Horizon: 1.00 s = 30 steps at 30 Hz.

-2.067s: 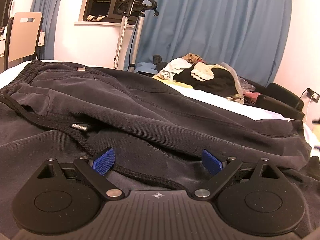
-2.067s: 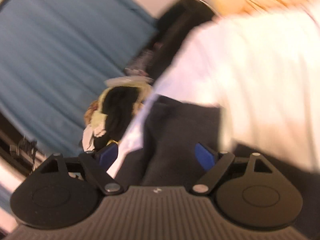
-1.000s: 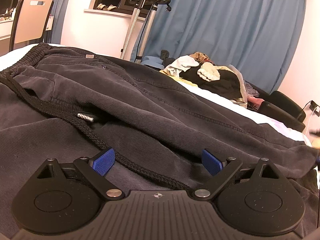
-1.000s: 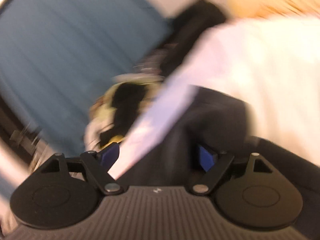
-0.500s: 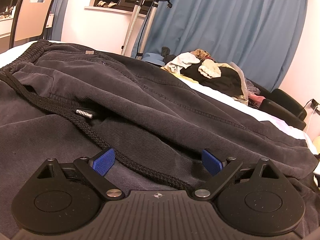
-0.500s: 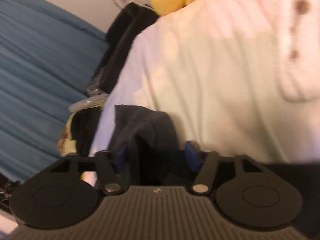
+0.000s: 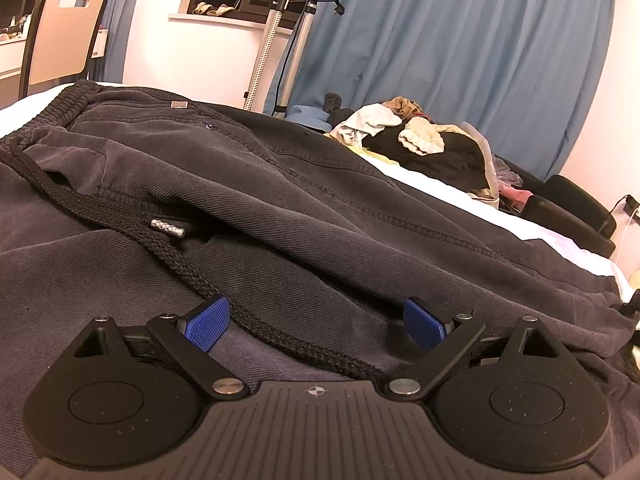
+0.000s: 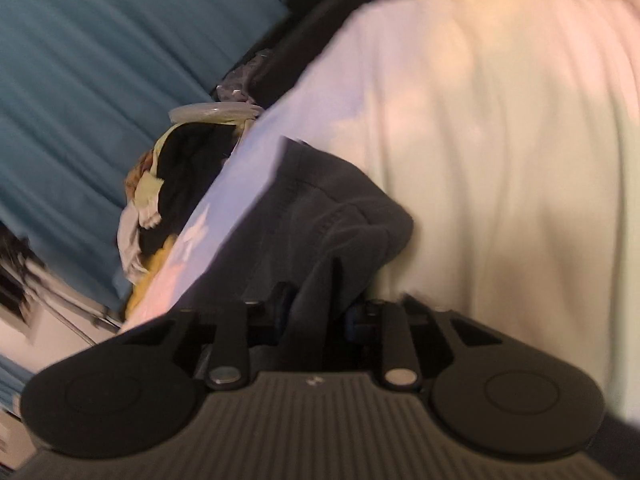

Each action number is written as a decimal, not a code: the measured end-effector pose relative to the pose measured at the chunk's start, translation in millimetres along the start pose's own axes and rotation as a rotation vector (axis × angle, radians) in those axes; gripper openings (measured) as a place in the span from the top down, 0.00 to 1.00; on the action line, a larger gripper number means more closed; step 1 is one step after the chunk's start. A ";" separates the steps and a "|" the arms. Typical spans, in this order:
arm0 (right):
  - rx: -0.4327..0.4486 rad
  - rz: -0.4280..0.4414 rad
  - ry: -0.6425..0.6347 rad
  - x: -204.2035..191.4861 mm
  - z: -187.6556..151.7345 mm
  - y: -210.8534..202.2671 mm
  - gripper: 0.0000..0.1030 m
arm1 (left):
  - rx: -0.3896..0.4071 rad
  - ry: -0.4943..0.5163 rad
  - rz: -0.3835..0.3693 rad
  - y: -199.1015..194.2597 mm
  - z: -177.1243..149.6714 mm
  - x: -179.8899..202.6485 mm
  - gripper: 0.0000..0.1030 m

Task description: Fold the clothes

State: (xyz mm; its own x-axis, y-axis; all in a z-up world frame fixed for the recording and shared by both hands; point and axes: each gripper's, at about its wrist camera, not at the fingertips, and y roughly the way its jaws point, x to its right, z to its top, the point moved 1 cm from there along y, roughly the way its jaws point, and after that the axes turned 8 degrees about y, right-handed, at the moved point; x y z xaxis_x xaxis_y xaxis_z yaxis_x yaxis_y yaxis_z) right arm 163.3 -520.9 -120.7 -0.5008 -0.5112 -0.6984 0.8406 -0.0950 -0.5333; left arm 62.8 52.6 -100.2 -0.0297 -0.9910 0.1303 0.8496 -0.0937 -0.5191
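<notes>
lying flat across the white bed (image 7: 560, 236) are the dark grey trousers (image 7: 320, 200), and they fill most of the left wrist view. their stretchy waist band is at the far left, and a black drawstring (image 7: 192, 272) with a small metal tip runs over the cloth down toward the left gripper (image 7: 316, 324). this gripper sits low, right over the trousers, with its two blue pads wide apart. the drawstring and some cloth lie in the gap, but the pads do not press on them.

the right gripper (image 8: 320, 312) is at the other end of the trousers, by the hem, where the cloth meets the white sheet. its jaws are closing, and a bunched fold of the dark cloth stands up between the pads, which now squeeze it from both sides. this view is blurry.

far back on the bed is a pile of clothes (image 7: 424, 140), well apart from the trousers. behind it hangs a blue curtain (image 7: 460, 48). a chair (image 7: 60, 40) stands at the far left.
</notes>
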 end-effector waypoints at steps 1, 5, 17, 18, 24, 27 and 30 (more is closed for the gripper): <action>0.037 0.013 -0.068 -12.6 -2.0 -9.1 0.91 | 0.000 0.001 0.001 0.2 0.0 0.2 0.08; 0.264 0.119 -0.276 -59.3 -7.7 -51.5 0.92 | 0.002 0.000 0.000 -0.4 0.2 0.0 0.08; 0.024 -0.206 -0.242 11.8 -8.5 -9.5 0.67 | -0.004 0.021 0.008 3.8 1.4 2.2 0.08; 0.032 -0.207 -0.237 10.7 -11.2 -15.7 0.63 | -0.004 0.028 0.009 3.3 1.1 2.3 0.08; 0.092 -0.218 -0.320 -12.4 -29.9 -45.9 0.46 | 0.007 0.066 0.020 -7.3 2.4 2.1 0.08; 0.095 -0.163 -0.302 -22.1 -39.8 -85.8 0.40 | 0.023 0.066 0.025 -16.9 5.4 0.2 0.08; 0.046 -0.103 -0.293 -30.5 -55.7 -112.8 0.39 | 0.051 0.051 0.030 -33.4 10.4 -2.3 0.07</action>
State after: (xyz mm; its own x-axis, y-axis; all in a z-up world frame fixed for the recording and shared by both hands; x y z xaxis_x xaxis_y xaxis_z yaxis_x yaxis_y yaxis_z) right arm 72.2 -447.0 -65.8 -0.5087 -0.7207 -0.4710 0.8002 -0.1939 -0.5676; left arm 40.0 59.0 -74.3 -0.0301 -0.9970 0.0712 0.8762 -0.0607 -0.4781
